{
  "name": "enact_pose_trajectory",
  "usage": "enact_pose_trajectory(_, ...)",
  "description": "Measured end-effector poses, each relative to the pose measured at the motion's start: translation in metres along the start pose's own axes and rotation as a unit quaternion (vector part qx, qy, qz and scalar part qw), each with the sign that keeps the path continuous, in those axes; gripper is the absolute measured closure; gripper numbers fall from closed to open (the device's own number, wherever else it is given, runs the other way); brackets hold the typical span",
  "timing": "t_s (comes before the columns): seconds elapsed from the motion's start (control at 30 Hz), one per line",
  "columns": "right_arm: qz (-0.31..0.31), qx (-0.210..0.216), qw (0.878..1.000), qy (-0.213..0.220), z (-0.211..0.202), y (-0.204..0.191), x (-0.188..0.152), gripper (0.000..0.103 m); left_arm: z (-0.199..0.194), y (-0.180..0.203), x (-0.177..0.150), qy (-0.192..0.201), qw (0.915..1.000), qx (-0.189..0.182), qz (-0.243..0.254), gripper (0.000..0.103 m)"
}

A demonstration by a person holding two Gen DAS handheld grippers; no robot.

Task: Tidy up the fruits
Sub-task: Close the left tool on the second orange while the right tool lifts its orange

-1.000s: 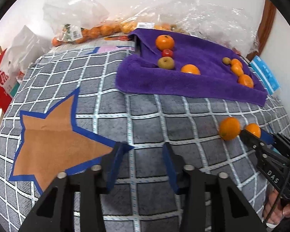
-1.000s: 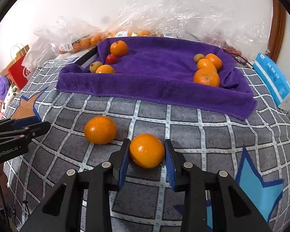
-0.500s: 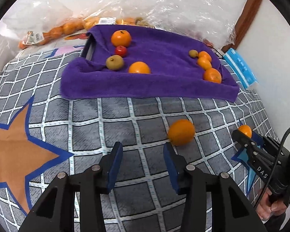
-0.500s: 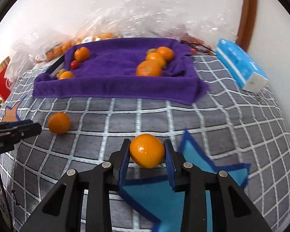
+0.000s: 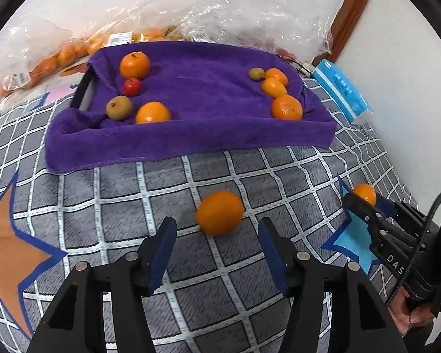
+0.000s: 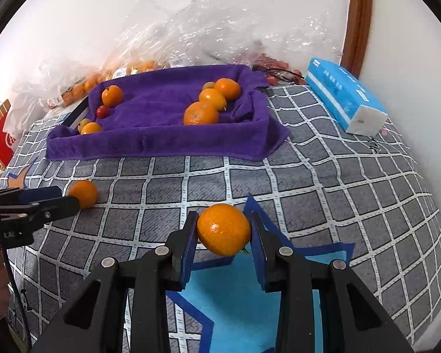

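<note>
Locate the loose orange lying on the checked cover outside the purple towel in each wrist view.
Left wrist: loose orange low centre, ahead of the open left gripper.
Right wrist: loose orange at left, beside the left gripper's tip.
Shared landmark: purple towel.

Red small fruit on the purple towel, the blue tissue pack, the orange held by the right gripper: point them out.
Red small fruit (image 5: 132, 86): left wrist view, its middle.
Blue tissue pack (image 6: 339, 94): right wrist view, top face.
Held orange (image 6: 223, 229): right wrist view, its front.
</note>
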State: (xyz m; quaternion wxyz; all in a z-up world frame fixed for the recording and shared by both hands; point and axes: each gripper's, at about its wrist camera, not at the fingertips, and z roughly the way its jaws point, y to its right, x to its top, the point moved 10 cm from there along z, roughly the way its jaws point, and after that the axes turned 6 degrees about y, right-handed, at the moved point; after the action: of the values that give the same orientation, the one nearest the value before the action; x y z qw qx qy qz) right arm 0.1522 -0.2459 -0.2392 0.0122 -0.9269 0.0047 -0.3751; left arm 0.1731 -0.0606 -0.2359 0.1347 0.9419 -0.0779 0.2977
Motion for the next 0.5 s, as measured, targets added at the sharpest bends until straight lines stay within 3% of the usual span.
enact_pose_trajectory(0.27, 0.001, -0.004, 1.0, -0.006, 0.004, 0.004, -0.001, 0.069, 0.015, 0.007, -0.002, -0.018, 0.9998, 0.004, 0.011, 0.051)
enact_pose_trajectory(0.5, 0.0, -0.006, 1.0, -0.012, 0.007, 0.005, 0.0, 0.069, 0.02, 0.014, -0.002, -0.021, 0.9991, 0.017, 0.033, 0.068)
